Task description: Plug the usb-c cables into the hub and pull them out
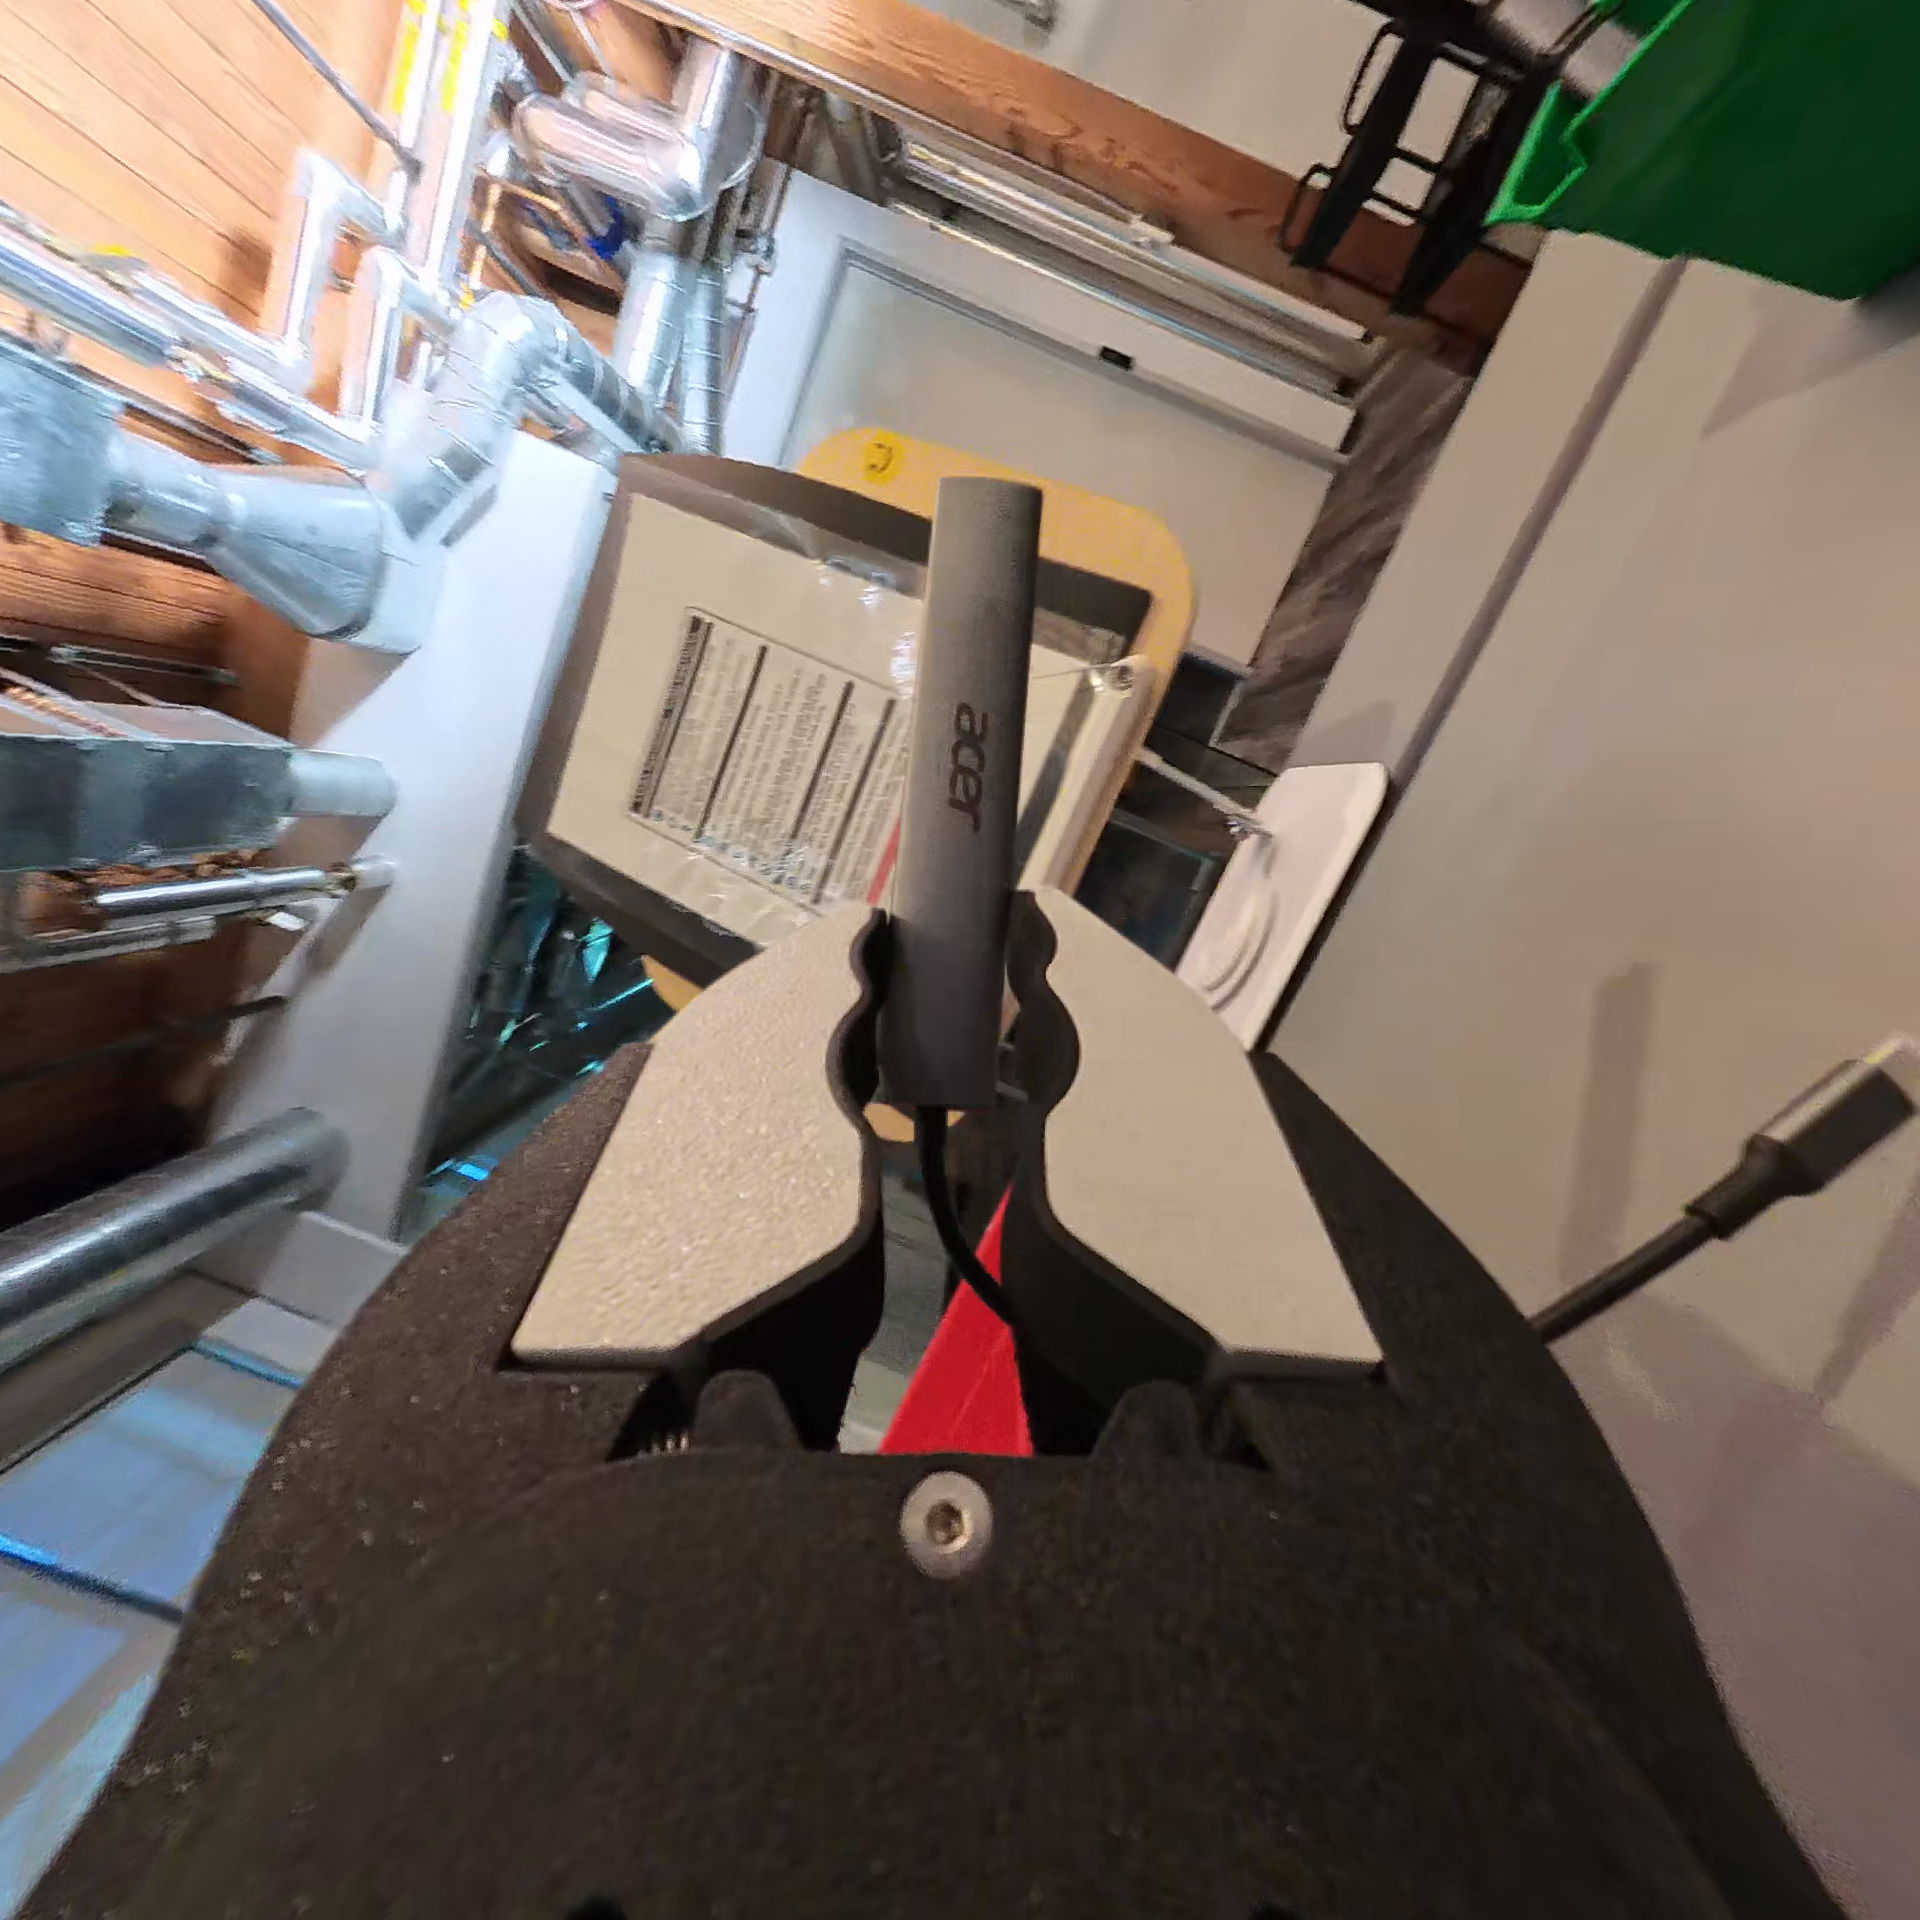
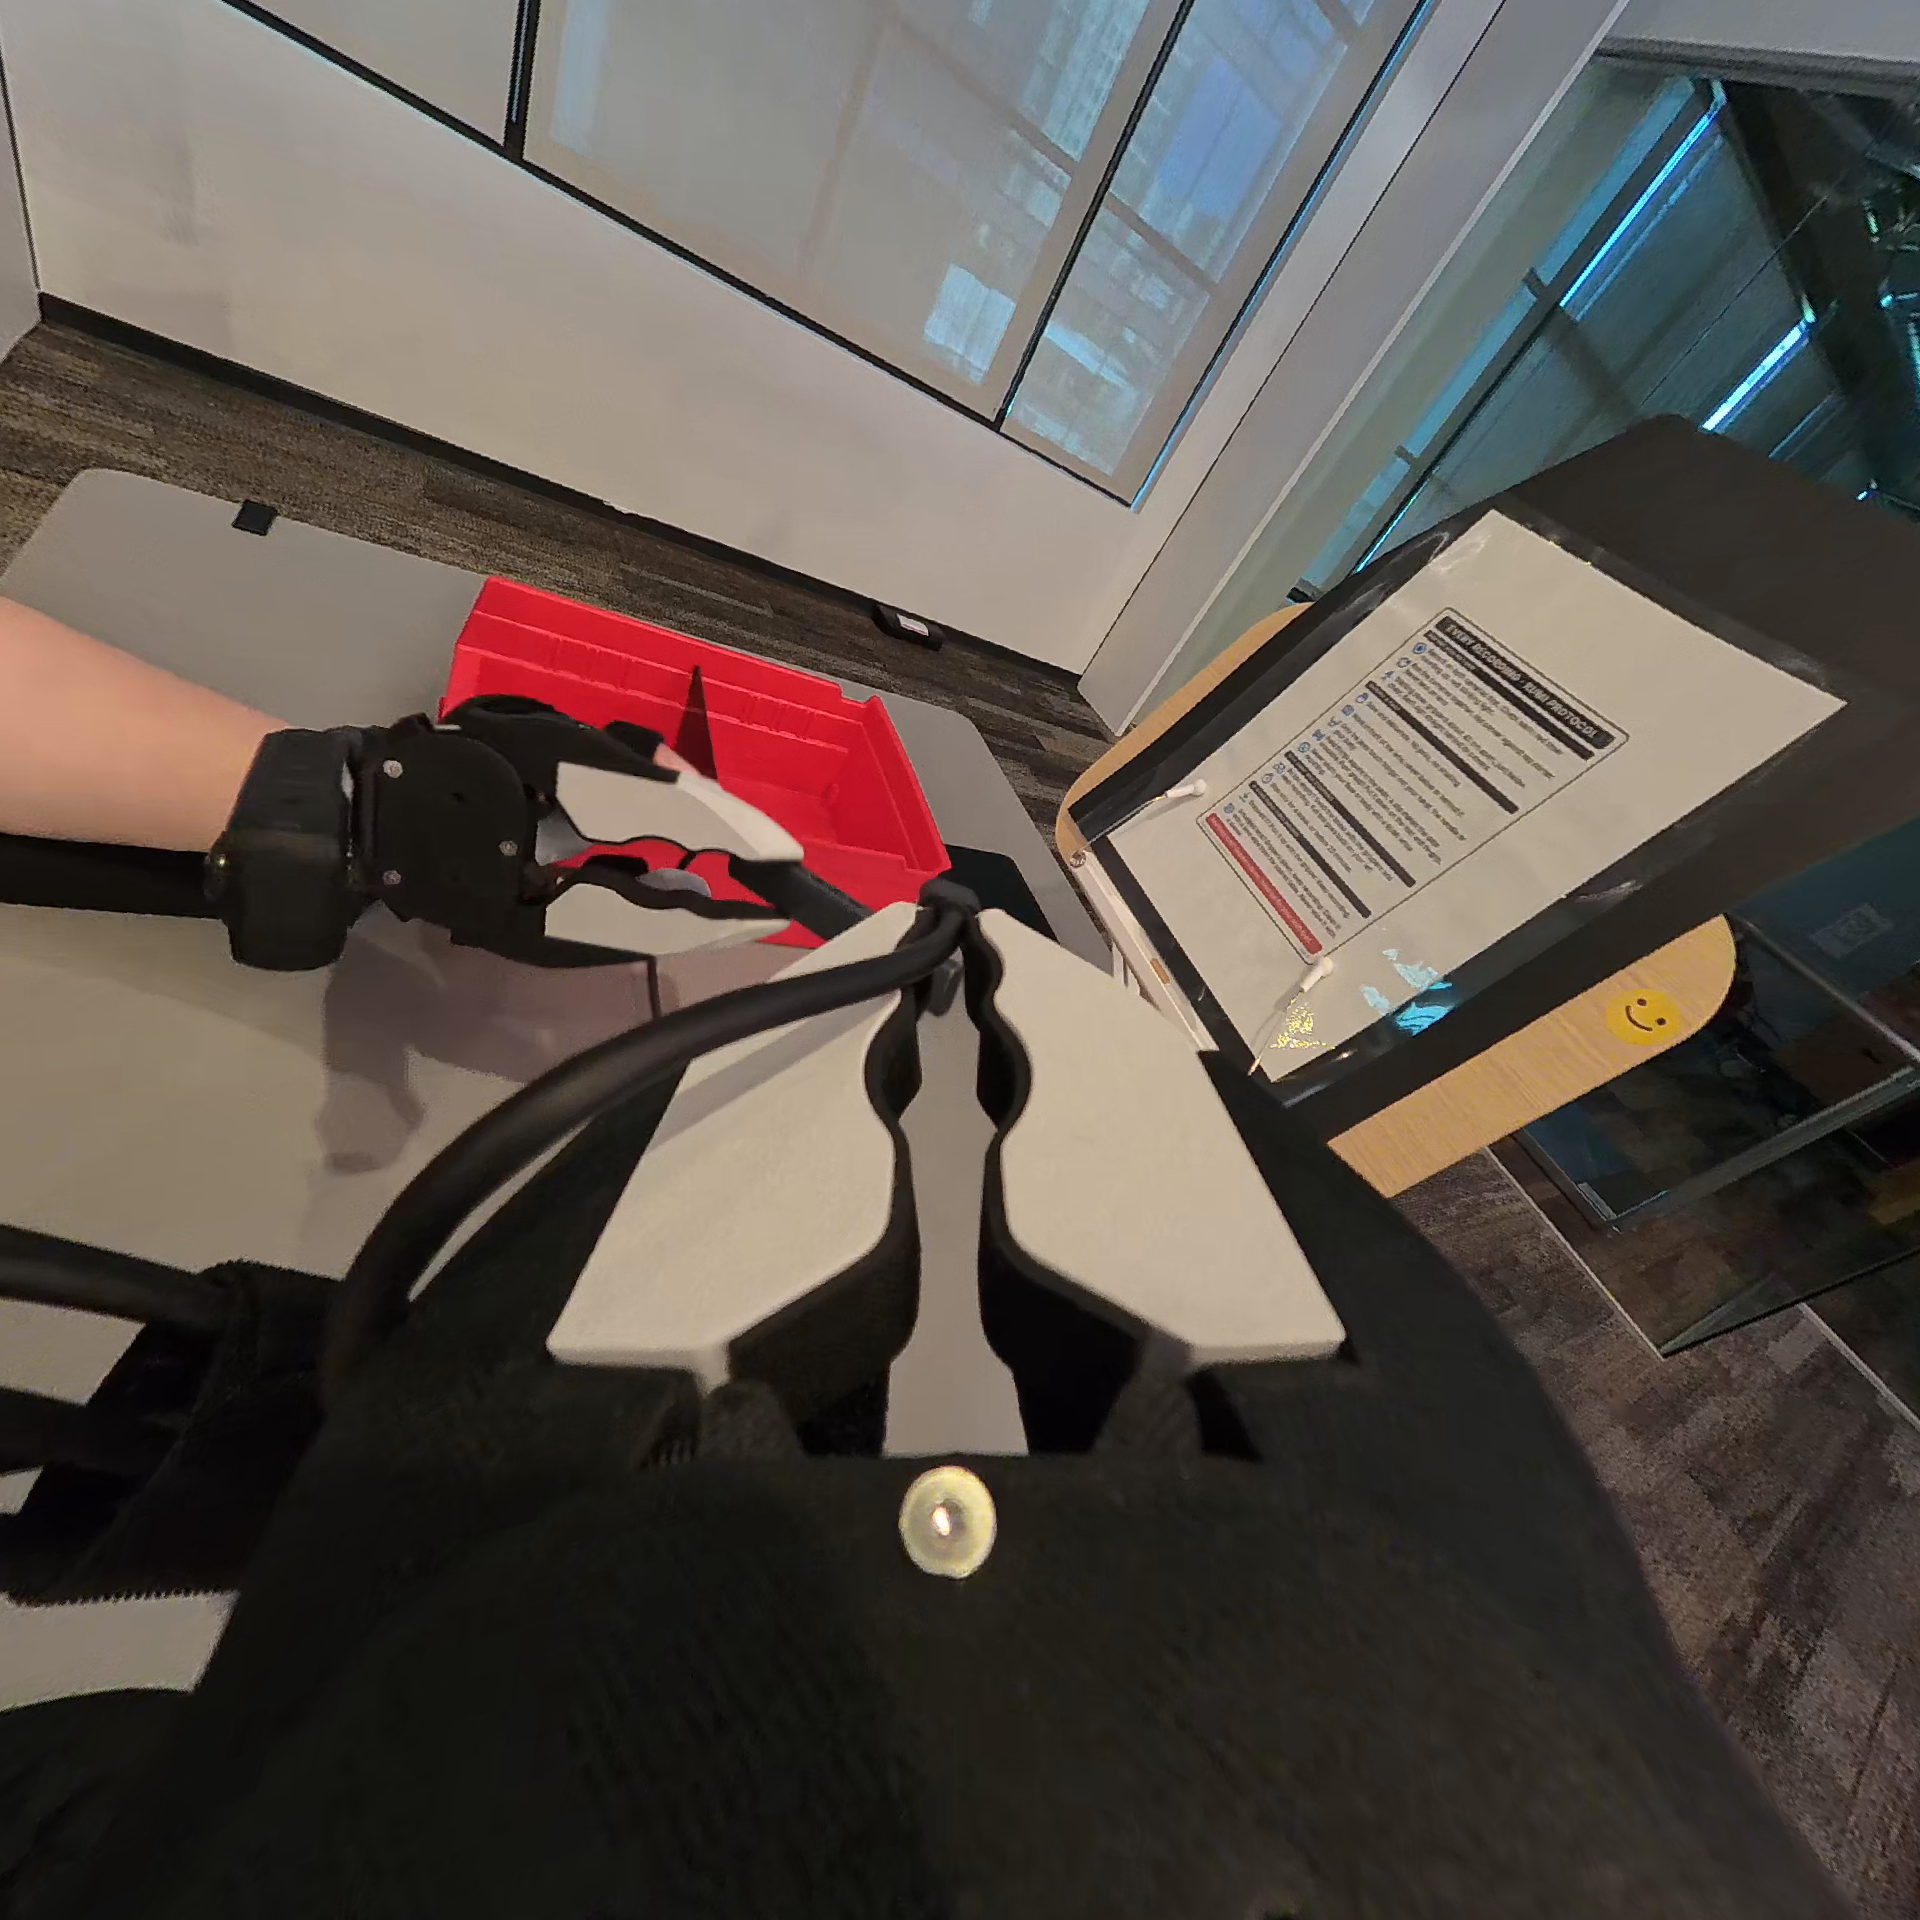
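My left gripper [image 1: 951, 935] is shut on the lower end of a dark grey hub [image 1: 966, 748], which stands up out of the fingertips. The hub's thin black lead [image 1: 961, 1236] drops between the fingers. A grey USB-C plug [image 1: 1829, 1127] on a black cable sticks out free to the right of that gripper. My right gripper [image 2: 951, 920] is shut on a thick black USB-C cable [image 2: 582, 1091] at its tips; the cable loops back to the left over the left finger. The plug end is hidden there. The left gripper [image 2: 774, 883] with the hub [image 2: 821, 899] is just left of my right fingertips.
A red bin [image 2: 810, 748] sits on the grey table [image 2: 187, 1091] behind the left gripper. A black-framed board with a printed sheet [image 2: 1403, 810] leans on a wooden stand [image 2: 1621, 1029] at the right. A person's forearm [image 2: 94, 717] comes in from the left. A green bin [image 1: 1745, 135] is at the top right. My hands' fingertips stand some 20 cm from each other.
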### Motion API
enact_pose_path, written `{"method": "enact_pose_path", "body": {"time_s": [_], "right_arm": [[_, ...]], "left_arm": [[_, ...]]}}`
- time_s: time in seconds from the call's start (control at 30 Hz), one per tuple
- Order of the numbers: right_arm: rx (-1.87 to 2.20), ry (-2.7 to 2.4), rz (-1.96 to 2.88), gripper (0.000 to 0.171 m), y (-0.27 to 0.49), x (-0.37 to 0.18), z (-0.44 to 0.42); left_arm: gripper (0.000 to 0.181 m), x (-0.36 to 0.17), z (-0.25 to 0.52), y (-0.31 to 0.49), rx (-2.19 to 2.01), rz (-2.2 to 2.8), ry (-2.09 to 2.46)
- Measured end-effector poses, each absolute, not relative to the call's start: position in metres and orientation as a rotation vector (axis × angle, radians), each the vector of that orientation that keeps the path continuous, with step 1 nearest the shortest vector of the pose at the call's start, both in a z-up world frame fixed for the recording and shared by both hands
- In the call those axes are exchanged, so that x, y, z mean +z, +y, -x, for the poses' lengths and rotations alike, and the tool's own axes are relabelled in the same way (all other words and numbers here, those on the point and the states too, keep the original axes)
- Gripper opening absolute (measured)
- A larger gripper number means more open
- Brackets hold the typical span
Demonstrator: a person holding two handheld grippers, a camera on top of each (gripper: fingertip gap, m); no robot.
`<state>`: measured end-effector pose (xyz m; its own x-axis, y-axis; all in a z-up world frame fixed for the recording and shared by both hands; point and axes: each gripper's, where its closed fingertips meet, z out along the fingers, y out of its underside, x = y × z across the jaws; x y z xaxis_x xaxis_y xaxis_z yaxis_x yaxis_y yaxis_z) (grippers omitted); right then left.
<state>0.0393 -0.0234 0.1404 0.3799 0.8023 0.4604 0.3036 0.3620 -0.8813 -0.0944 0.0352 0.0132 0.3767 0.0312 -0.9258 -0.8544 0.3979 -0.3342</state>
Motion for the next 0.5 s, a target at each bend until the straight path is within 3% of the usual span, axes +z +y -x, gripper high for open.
{"method": "enact_pose_path", "body": {"time_s": [0.17, 0.5], "right_arm": [[0.436, -1.201, 1.208, 0.006, -0.022, 0.139, -0.037], [0.436, -1.199, 1.194, 0.006, -0.024, 0.141, -0.039]], "left_arm": [[0.022, 0.028, 0.104, 0.032, 0.815, 0.936, 0.992], [0.022, -0.018, 0.057, -0.02, 0.898, 0.782, 1.211]]}}
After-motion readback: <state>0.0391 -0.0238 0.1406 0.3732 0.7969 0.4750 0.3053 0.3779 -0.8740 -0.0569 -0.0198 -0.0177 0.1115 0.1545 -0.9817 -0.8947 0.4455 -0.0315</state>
